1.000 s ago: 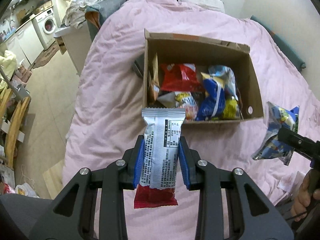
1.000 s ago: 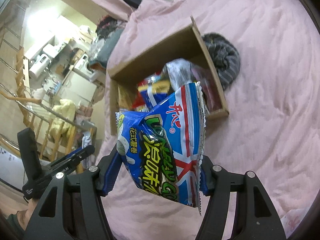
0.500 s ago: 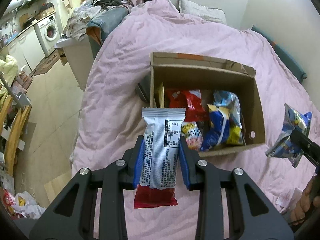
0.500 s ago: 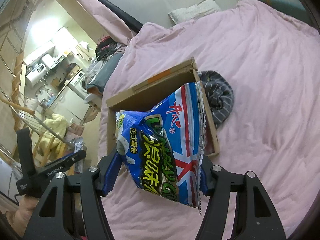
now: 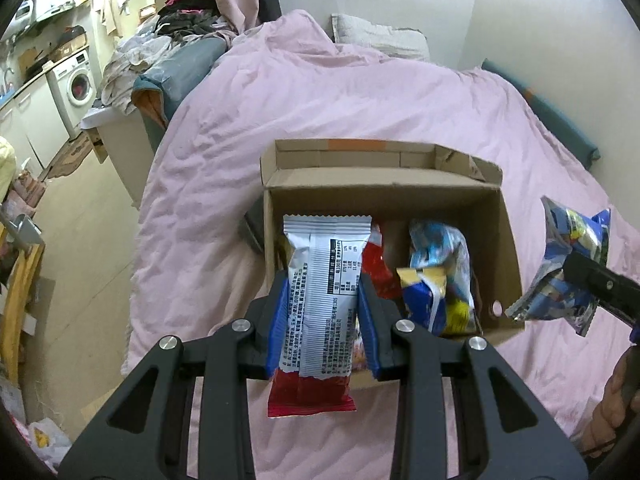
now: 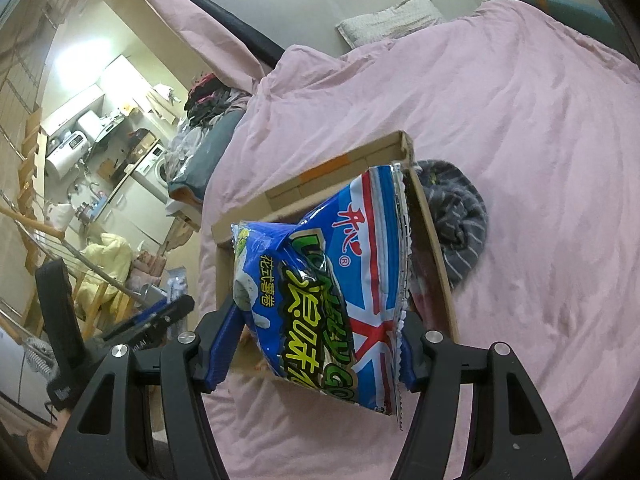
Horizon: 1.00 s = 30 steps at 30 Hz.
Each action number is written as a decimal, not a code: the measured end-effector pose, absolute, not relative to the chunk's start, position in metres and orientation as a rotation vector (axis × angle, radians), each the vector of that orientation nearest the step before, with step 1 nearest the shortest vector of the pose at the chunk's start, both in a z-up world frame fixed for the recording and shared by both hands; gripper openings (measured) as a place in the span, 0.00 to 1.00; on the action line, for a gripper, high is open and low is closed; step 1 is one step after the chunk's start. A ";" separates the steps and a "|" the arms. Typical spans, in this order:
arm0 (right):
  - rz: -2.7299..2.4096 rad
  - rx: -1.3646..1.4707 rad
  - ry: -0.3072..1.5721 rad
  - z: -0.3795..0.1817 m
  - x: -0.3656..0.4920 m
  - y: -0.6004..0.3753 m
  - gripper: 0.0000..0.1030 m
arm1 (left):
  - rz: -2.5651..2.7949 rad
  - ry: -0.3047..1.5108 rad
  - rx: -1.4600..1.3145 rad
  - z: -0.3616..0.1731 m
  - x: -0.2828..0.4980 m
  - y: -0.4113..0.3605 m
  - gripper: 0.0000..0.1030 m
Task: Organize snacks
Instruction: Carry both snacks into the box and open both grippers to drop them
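Left gripper: clenched on the silver-and-red snack bar, blue pads on both long edges, bar's long axis running along the fingers, silver end far, red end near. Right gripper: clenched on the blue chip bag, bag puffy, tilted, sticking out past the fingertips.

Cardboard box sits open on the pink duvet, already holding several packets. Key relation: box opening lies straight ahead and below the bar's far tip, which overlaps the left part of the opening in the left wrist view. The chip bag hangs right of the box's right wall, outside it. Left looks nearer to a drop, I'd say.

Versus a second ago: the box sits lower and nearer in both views, more of the room's far wall shows. Both grips unchanged.
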State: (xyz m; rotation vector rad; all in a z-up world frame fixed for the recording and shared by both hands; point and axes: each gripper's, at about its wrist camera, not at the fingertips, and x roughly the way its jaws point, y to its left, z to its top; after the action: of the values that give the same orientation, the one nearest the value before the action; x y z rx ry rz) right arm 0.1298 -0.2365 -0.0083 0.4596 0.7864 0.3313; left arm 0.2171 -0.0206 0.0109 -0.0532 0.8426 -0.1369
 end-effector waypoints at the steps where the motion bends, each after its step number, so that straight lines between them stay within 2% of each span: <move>1: 0.330 0.454 0.783 -0.007 0.134 -0.236 0.64 | -0.138 0.842 -0.064 0.008 0.221 -0.020 0.28; 10: 0.390 0.482 0.820 -0.024 0.182 -0.213 0.64 | -0.143 0.913 -0.105 -0.024 0.244 -0.015 0.28; 23: 0.482 0.456 1.082 -0.105 0.225 -0.165 0.64 | -0.158 0.982 -0.030 -0.056 0.251 -0.037 0.28; 30: 0.520 0.457 1.064 -0.097 0.225 -0.165 0.69 | -0.135 0.991 -0.042 -0.060 0.253 -0.034 0.28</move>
State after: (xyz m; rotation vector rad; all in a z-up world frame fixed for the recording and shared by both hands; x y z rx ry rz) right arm 0.2251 -0.1655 -0.0973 0.4571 1.0643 0.5199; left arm 0.2533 -0.0339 -0.0596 -0.0421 0.9912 -0.1350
